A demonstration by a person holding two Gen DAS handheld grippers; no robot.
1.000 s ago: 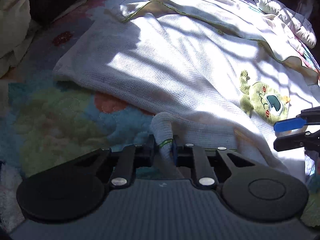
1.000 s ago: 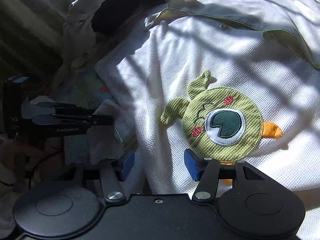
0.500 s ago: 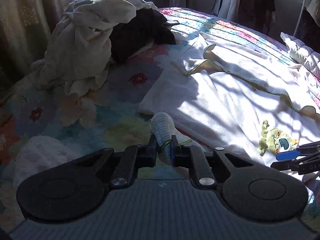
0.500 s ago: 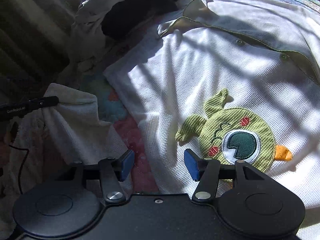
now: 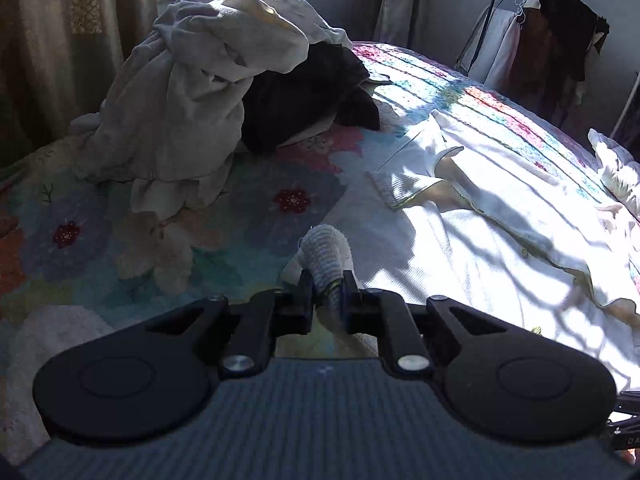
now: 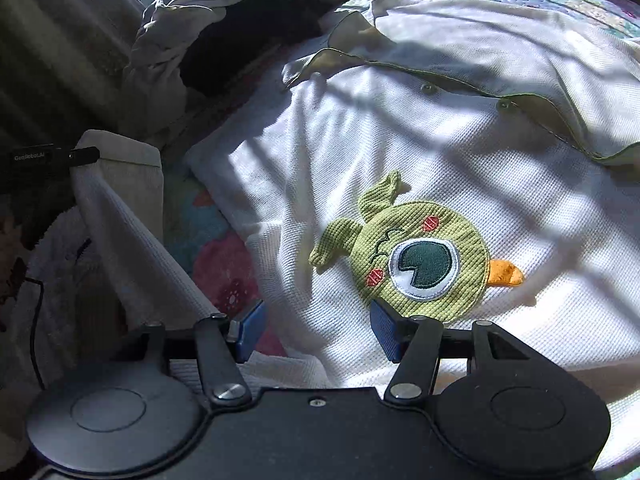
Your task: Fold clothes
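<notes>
One white shirt (image 6: 400,152) lengthwise up the bed, left hand-held gripper (image 5: 327,294) pinching its sleeve (image 5: 326,254), right hand-held gripper (image 6: 316,330) spread empty.

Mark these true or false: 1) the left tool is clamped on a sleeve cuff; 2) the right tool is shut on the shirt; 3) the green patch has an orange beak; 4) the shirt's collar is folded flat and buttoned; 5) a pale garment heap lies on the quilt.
1) True: the left tool grips the sleeve cuff.
2) False: the right tool stands open over the white shirt.
3) True: the green patch has one.
4) False: the collar lies open.
5) True: the pale heap rests on the quilt.
</notes>
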